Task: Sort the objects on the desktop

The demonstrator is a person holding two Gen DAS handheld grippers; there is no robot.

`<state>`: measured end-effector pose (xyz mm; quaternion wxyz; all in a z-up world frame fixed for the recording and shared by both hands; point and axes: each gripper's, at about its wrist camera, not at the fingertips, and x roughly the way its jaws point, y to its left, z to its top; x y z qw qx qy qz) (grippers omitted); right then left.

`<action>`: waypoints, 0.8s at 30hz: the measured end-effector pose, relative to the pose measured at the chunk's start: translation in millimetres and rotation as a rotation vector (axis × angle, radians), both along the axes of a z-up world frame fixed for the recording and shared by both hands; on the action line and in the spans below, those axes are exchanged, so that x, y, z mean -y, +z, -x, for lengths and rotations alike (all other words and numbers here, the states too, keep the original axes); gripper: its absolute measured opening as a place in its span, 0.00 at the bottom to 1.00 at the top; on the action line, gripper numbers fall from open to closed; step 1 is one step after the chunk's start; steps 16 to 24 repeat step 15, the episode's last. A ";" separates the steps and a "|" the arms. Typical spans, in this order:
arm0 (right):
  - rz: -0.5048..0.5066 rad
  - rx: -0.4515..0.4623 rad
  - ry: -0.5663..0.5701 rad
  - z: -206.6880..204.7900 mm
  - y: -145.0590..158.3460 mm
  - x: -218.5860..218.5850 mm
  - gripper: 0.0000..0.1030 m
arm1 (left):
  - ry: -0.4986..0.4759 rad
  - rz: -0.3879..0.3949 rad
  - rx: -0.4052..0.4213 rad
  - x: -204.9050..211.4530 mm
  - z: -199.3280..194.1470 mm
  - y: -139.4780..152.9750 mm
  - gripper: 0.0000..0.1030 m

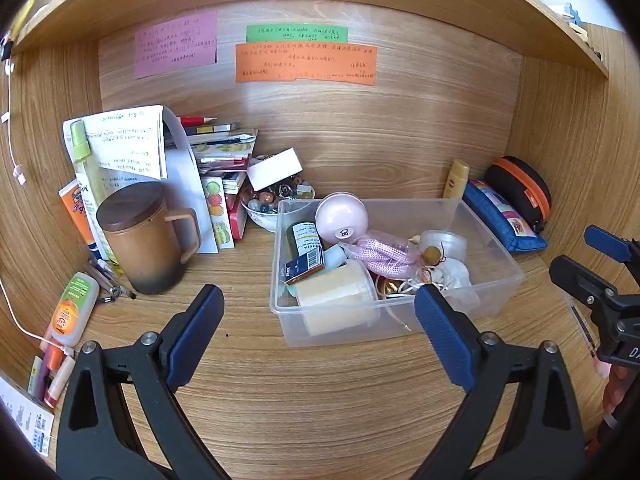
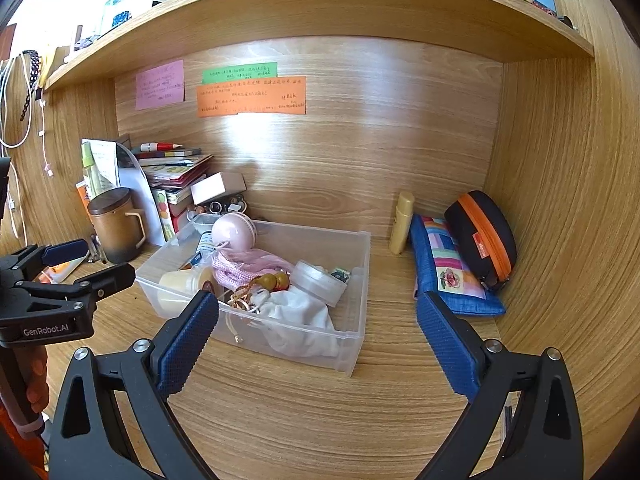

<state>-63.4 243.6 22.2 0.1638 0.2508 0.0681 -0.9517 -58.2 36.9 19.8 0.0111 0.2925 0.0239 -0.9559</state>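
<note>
A clear plastic bin (image 1: 492,240) sits mid-desk, crammed with a pink round case (image 1: 341,219), pink cord (image 1: 380,256), white cloth (image 2: 300,316) and jars. Left of it stands a brown lidded mug (image 1: 146,240); right, a blue pouch (image 2: 444,268). Left gripper (image 1: 320,332) and right gripper (image 2: 316,340) hover before it, both jaws wide and empty.

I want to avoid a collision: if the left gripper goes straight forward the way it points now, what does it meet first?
Probably the near wall of the clear plastic bin, which lies ahead between the open fingers of the left gripper. Depth is uncertain, so contact height is unclear.
</note>
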 end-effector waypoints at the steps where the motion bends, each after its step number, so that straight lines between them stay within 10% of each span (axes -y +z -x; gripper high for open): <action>1: 0.000 0.003 0.000 1.2 -0.6 0.1 0.96 | 0.003 0.001 -0.002 -0.2 -0.1 -0.3 0.94; 24: -0.003 0.037 -0.020 14.0 -9.5 -3.1 0.96 | -0.017 0.014 -0.043 -6.9 2.1 0.9 0.94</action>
